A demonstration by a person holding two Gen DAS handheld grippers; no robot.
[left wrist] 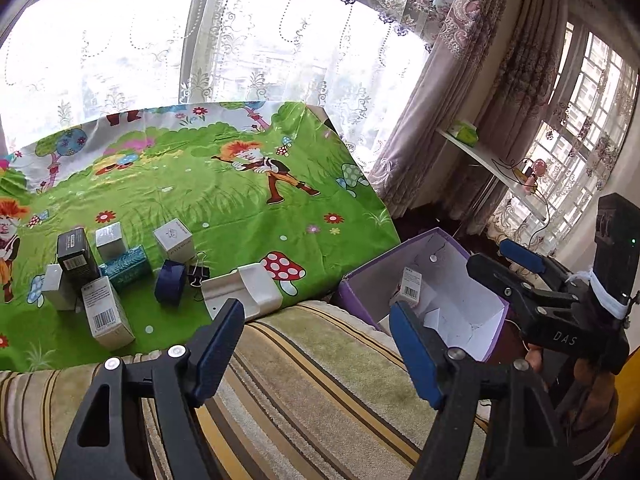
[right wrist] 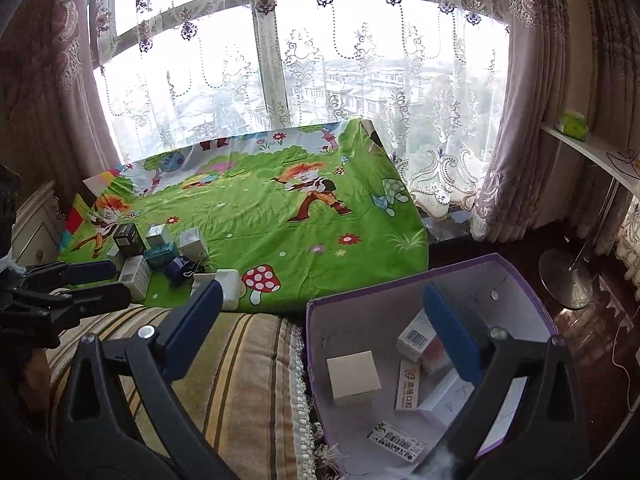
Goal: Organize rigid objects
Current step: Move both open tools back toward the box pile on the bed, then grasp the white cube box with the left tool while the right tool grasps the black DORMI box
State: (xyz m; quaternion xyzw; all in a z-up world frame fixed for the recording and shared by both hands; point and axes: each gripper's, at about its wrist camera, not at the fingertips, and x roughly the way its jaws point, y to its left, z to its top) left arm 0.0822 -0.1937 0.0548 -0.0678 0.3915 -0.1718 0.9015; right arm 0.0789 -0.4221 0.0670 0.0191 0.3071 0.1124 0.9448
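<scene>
Several small boxes (left wrist: 106, 312) stand clustered on the green cartoon cloth (left wrist: 240, 208) at the left, with a black box (left wrist: 76, 258), a teal box (left wrist: 126, 266), a blue tape roll (left wrist: 171, 282), a binder clip (left wrist: 199, 270) and a white plastic piece (left wrist: 244, 290). A purple box (right wrist: 516, 272) with a white inside sits at the right and holds several small boxes (right wrist: 354, 378). My left gripper (left wrist: 316, 344) is open and empty above the striped cushion. My right gripper (right wrist: 324, 332) is open and empty, its right finger over the purple box.
A striped cushion (left wrist: 304, 376) runs along the near side. A window with lace curtains (right wrist: 300, 60) is behind the cloth. A white shelf (left wrist: 488, 160) and a lamp base (right wrist: 566, 280) are at the right, over a dark floor.
</scene>
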